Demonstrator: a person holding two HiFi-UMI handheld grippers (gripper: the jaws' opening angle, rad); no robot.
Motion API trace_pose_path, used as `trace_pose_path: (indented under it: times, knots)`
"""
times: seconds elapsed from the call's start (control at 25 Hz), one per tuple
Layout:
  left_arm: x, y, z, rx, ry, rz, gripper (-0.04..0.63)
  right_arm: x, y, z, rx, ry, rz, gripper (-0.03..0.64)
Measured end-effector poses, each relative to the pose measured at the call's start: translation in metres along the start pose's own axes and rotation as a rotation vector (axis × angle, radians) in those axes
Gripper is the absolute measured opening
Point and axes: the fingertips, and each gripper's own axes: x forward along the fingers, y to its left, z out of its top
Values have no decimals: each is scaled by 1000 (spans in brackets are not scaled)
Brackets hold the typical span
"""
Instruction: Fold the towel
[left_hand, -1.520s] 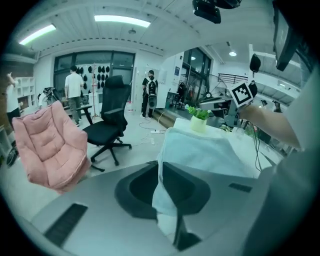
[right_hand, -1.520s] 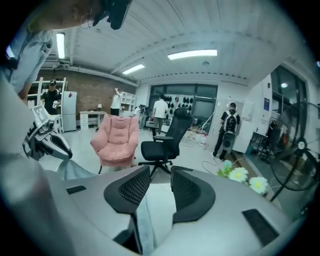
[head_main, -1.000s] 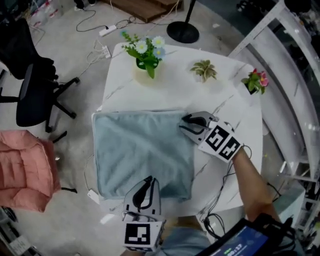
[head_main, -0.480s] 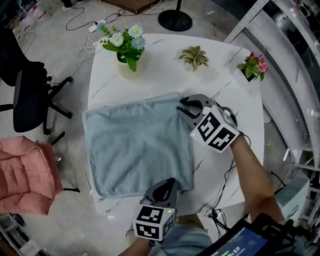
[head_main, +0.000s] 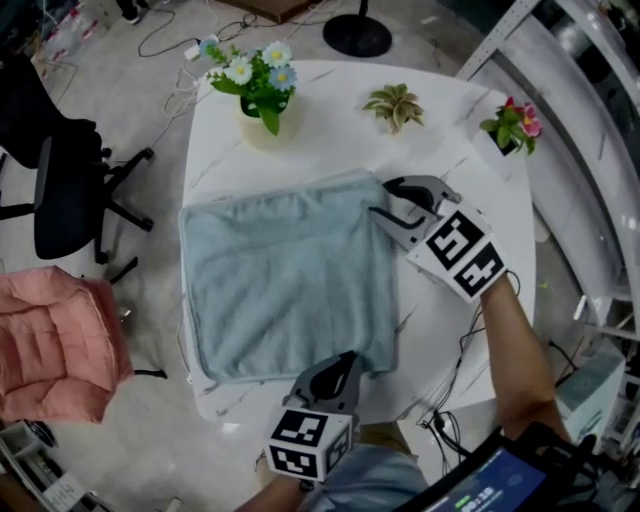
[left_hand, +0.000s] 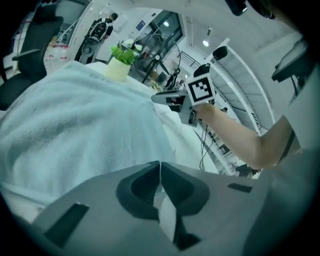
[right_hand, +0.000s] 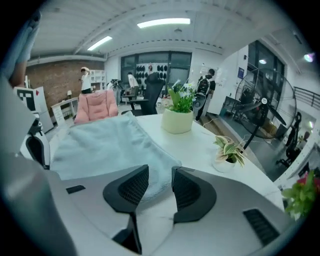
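Left gripper (head_main: 349, 358): fingers just closing, pressed together on the near edge of the towel (head_main: 285, 275). Right gripper (head_main: 380, 197): fingers just opening, spread, towel's far corner loose between them. Towel flat on table (head_main: 430, 300).

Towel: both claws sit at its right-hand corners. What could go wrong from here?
1. The left claw has just been closing and looks shut at the near edge of the towel, with no cloth visibly between its jaws. Lifting may leave that corner behind.
2. The right claw has just been opening. Its jaws stand apart over the far corner, not pressing it, so a lift now could skew the fold.
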Motion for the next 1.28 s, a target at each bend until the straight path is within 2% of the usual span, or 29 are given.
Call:
trace_pose_path:
  times: [0.12,0.28,0.44,0.6,0.68,0.8,1.04,1.28]
  knots:
    - [-37,15,20,10,-95,36,15,-30,40,6,59,-23,31,137]
    - [-91,74,25,10,-160,151,15,-56,113,-11,95,13,62,112]
    - [-127,142,8,-10,-119,264,15,-65,176,-35,129,68,78,81]
    - [-134,177,-7,-67,-40,291,15,-59,214,-74,129,181,90,71]
    - [-133,179,-8,-68,-21,286,9,-63,219,-89,132,211,72,65]
    - [-132,177,-9,-20,-14,292,11,-72,219,-101,179,230,43,61]
    - [-138,173,-16,-4,-21,283,11,-76,221,-102,274,186,14,69]
    - [-159,136,13,64,-105,229,11,-124,163,-59,465,45,-165,118]
